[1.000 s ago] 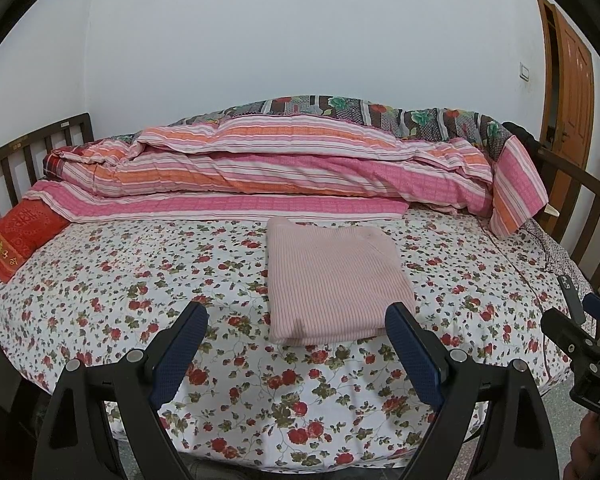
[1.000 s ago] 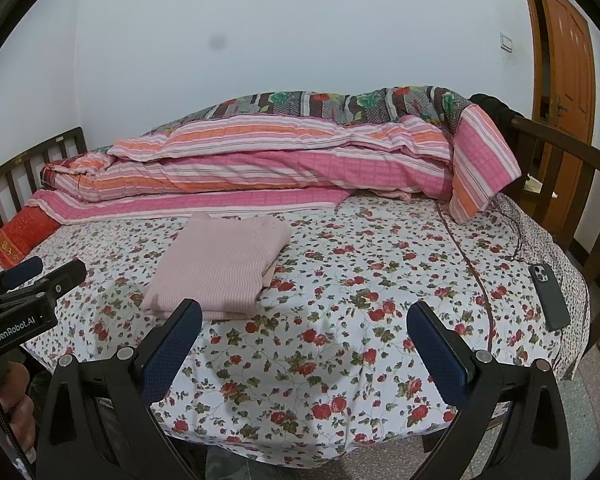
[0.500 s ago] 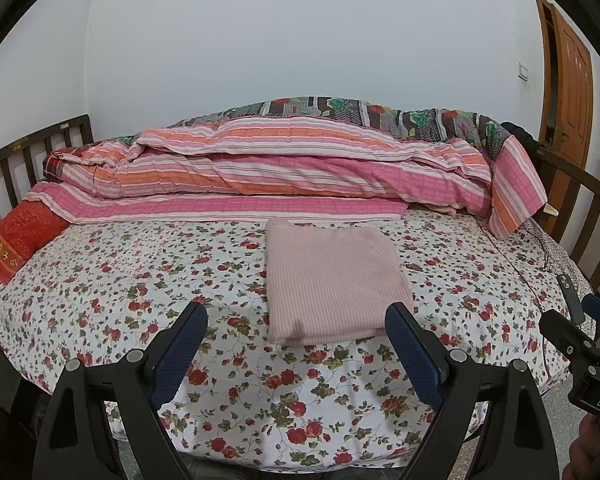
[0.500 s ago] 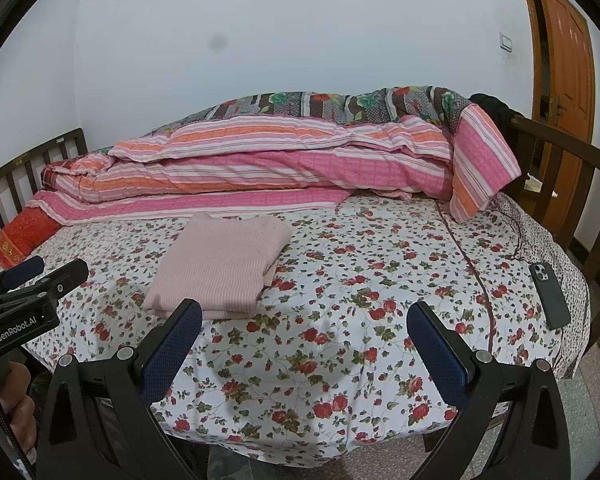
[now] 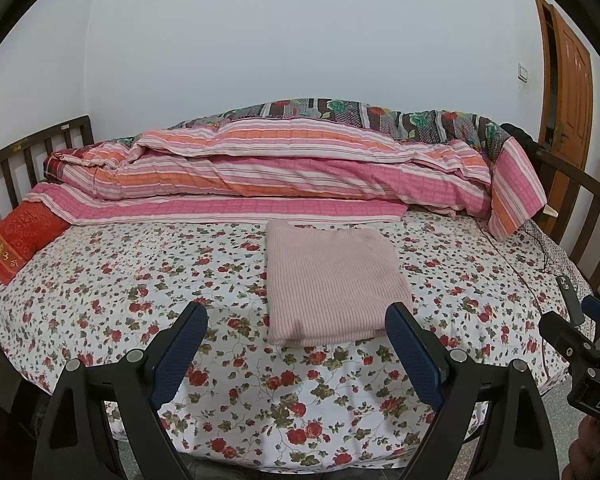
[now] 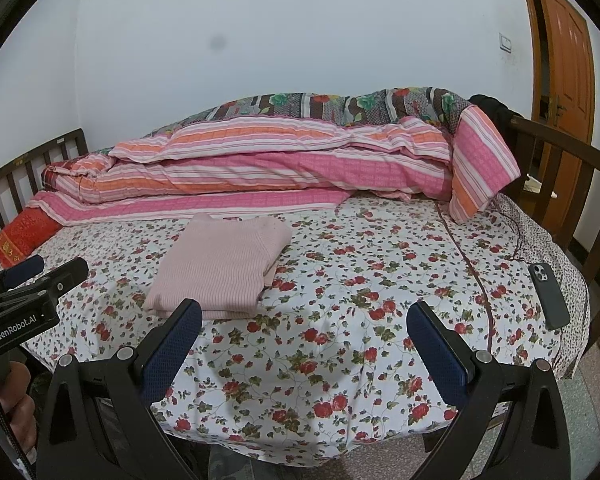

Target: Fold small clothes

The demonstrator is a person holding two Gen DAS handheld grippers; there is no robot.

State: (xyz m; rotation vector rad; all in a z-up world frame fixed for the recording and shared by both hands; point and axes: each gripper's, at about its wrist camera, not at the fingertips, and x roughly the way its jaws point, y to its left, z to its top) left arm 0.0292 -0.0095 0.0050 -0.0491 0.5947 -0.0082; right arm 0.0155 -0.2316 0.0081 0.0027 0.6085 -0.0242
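A pale pink ribbed garment [image 5: 332,284] [image 6: 224,268] lies folded into a neat rectangle on the flowered bed sheet [image 5: 140,288] [image 6: 360,288]. My left gripper [image 5: 296,320] hovers over the bed's near edge, just short of the garment's front hem, jaws wide open and holding nothing. My right gripper [image 6: 304,320] hangs to the right of the garment, also open and empty. Each gripper shows at the edge of the other's view.
A rolled pink and orange striped quilt [image 5: 300,172] [image 6: 280,160] lies along the far side of the bed. A red pillow [image 5: 16,240] sits at the left rail, a dark phone [image 6: 548,294] near the right edge. Wooden rails [image 6: 560,168] bound both ends; a door [image 6: 564,48] stands right.
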